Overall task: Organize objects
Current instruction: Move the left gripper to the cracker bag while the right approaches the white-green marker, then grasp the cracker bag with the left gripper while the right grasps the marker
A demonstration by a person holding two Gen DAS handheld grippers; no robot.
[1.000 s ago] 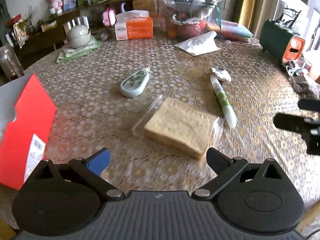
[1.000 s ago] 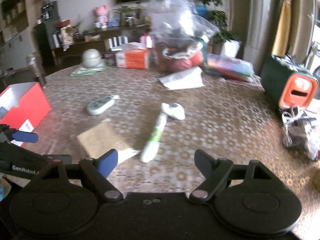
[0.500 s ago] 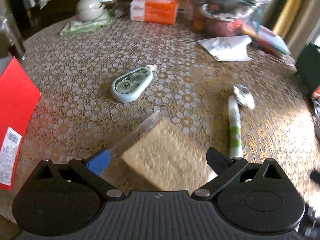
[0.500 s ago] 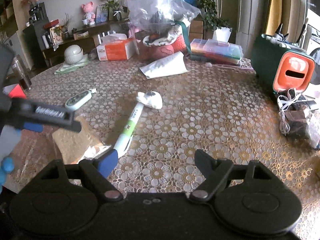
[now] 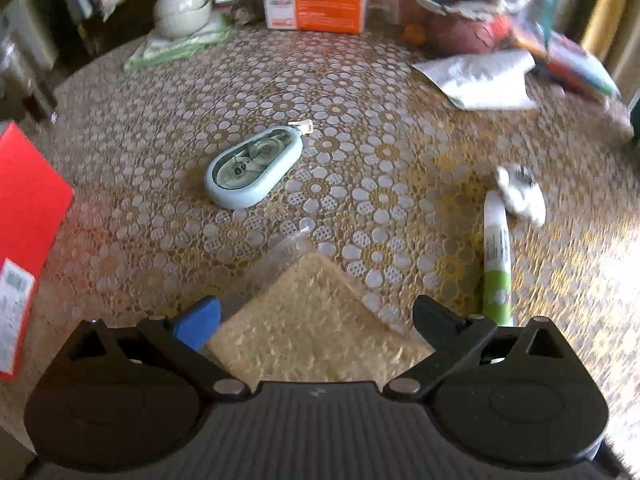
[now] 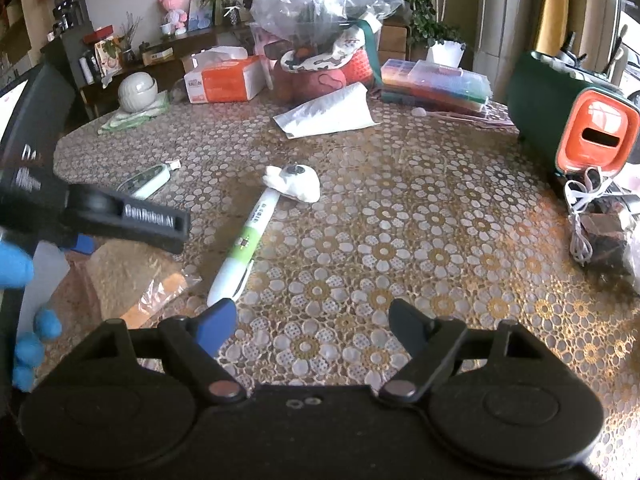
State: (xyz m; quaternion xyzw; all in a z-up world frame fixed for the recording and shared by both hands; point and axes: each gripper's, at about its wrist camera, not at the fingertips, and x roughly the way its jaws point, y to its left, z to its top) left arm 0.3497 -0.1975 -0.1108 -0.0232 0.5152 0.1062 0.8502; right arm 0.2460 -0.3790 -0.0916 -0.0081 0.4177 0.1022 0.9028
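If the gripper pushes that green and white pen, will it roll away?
Probably a little. The pen has a round barrel lying flat on the smooth patterned tablecloth, so a sideways nudge could roll it. Its clip near the tip would likely stop it soon. It looks stiff and light.

Tissue box [image 6: 224,80], green speaker [image 6: 568,120]

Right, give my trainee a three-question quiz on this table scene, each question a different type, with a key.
1. True or false: the left gripper has its jaws shut on the bagged bread slice.
2. Which lies nearest the white-and-green pen? A) tissue box B) bagged bread slice C) green speaker
3. Fill in: the right gripper is open over bare ____.

Key: 1 false, its jaws are open around the slice; 2 B; 3 tablecloth.
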